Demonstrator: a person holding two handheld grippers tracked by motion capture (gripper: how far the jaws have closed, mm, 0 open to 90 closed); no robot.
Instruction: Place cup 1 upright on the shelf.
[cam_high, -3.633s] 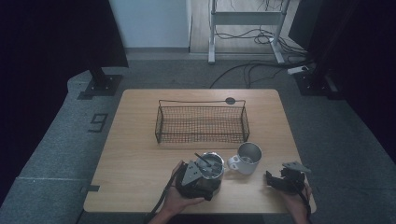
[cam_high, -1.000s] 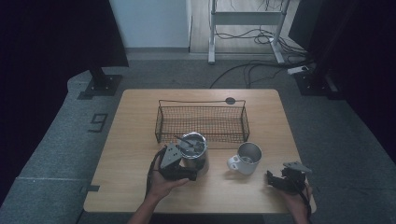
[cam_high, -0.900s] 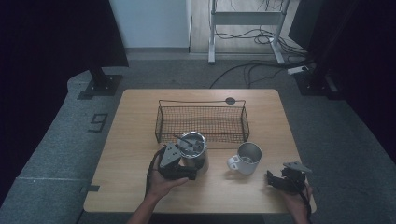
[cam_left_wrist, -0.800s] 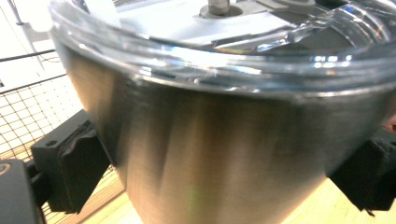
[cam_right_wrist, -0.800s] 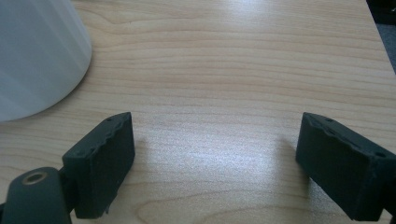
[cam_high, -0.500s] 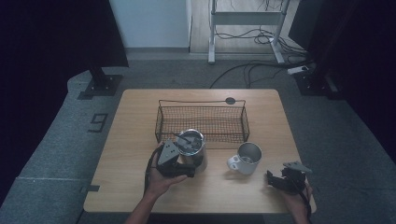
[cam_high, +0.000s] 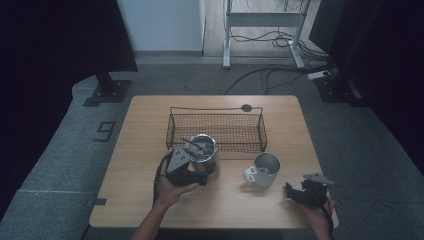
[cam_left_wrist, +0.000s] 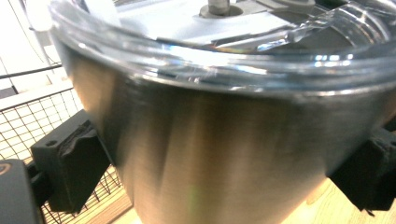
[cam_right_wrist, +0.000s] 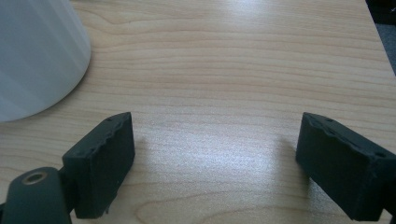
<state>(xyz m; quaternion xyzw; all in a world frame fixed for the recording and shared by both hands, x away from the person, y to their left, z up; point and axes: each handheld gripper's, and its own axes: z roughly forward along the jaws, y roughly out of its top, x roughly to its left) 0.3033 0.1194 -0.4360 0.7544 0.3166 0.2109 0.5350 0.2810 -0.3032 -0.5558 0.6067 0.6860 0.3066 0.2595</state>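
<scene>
The wooden table (cam_high: 150, 200) carries three vessels: one wire basket (cam_high: 216, 129), one steel tumbler (cam_high: 204, 156) and one white mug (cam_high: 262, 170). The basket sits toward the far edge, roughly centred between the left and right edges, with a small black disc (cam_high: 246, 107) just behind its far right corner. Bare wood lies open on both sides of the basket, along the whole near edge between the two hands, and across the left part of the table.

The left gripper (cam_high: 192, 167) is clamped on the steel tumbler: in the left gripper view one black jaw presses each side of the tumbler's (cam_left_wrist: 219, 154) brushed wall, below a clear lid with a fitting at its centre. In the high view the tumbler stands upright just at the basket's near wall, toward its left half, held in the person's left hand (cam_high: 172, 187). Whether its base touches the table cannot be told. The basket mesh shows behind the left jaw.

The mug stands to the right of the tumbler, clear of the basket's near right corner, handle pointing left; its inside looks metallic, and any contents cannot be made out.

The right gripper (cam_high: 300, 192) rests near the table's near right corner, its jaws spread wide over bare wood with nothing between them. In the right gripper view the mug's (cam_right_wrist: 37, 56) pale wall stands ahead and to the left of its jaws, apart from them.
</scene>
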